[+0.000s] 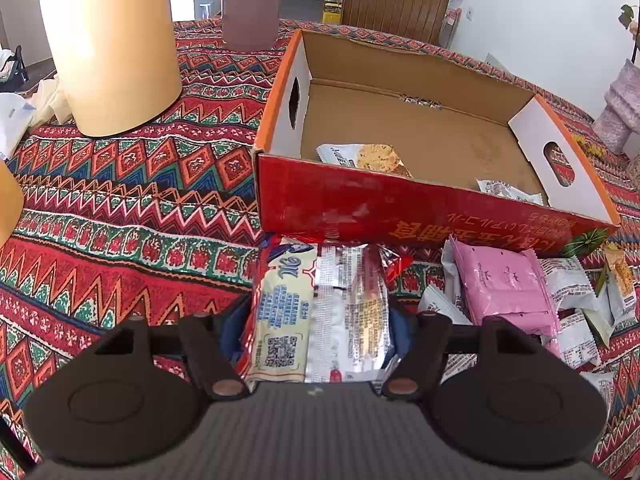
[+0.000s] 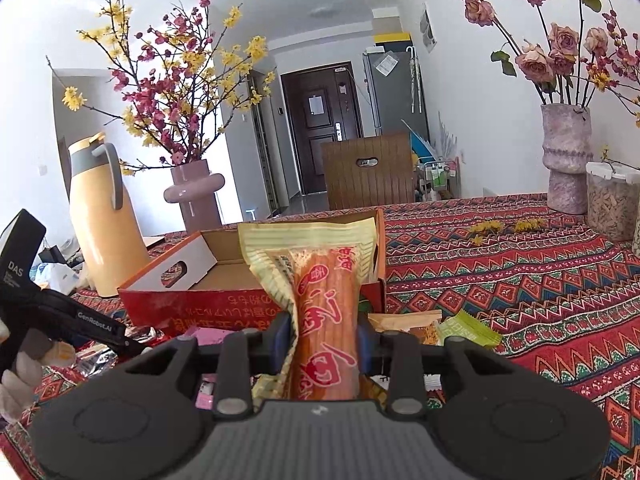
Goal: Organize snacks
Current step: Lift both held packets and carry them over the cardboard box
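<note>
The red cardboard box point(image 1: 400, 208) sits just beyond both jaws, 2 packets inside. The left gripper point(image 1: 320, 320) straddles a cream-and-silver snack packet point(image 1: 320, 312); whether its pads press is unclear. The right gripper point(image 2: 322, 344) clenches an orange sausage packet point(image 2: 326, 320), upright.

Red cardboard box point(image 1: 360, 204) – two packets inside, cream-and-silver packet point(image 1: 320, 316) just before it, orange sausage pack point(image 2: 326, 320) upright

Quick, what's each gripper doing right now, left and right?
Left gripper: jaws around the cream and silver snack packets; firm grip cannot be told.
Right gripper: closed on the orange sausage packet.
</note>
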The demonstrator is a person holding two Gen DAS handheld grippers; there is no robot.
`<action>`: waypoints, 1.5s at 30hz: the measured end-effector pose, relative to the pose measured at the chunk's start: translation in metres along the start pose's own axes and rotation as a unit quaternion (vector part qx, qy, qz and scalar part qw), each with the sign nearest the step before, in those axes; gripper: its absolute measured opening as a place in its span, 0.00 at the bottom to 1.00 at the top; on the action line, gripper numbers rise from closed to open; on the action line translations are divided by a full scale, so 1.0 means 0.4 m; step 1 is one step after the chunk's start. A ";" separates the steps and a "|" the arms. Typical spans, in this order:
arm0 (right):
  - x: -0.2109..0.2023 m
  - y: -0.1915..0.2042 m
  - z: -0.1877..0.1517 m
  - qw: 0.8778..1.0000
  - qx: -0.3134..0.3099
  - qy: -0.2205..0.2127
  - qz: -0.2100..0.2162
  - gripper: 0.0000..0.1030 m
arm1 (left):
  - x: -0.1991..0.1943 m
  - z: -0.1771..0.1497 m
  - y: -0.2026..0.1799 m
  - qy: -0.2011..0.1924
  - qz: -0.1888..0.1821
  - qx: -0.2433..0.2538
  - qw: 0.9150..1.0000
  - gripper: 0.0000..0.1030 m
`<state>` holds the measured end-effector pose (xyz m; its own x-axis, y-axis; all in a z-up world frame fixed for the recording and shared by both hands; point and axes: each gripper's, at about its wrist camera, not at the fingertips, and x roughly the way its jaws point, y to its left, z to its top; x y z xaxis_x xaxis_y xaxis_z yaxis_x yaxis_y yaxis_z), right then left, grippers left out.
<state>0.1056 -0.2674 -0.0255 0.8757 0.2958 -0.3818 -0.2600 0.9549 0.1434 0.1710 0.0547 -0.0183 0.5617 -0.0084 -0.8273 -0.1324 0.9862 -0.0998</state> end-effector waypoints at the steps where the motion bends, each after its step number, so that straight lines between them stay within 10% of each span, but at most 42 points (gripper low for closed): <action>1: -0.001 0.003 0.001 1.000 -0.001 0.000 0.000 0.32 | -0.006 -0.002 0.002 -0.003 0.000 0.000 1.000 0.65; 29: -0.007 0.074 0.067 0.999 -0.016 -0.030 0.023 0.32 | -0.227 -0.020 0.000 -0.146 -0.043 0.016 0.988 0.62; 45: 0.190 0.099 0.246 1.000 -0.017 -0.024 0.005 0.32 | -0.228 0.149 -0.080 -0.237 -0.027 0.023 0.971 0.62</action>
<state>0.2020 -0.2097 0.0409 0.8913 0.3051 -0.3353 -0.2822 0.9523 0.1163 0.1725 0.0338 0.0933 0.8811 0.0059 -0.4729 -0.0612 0.9929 -0.1017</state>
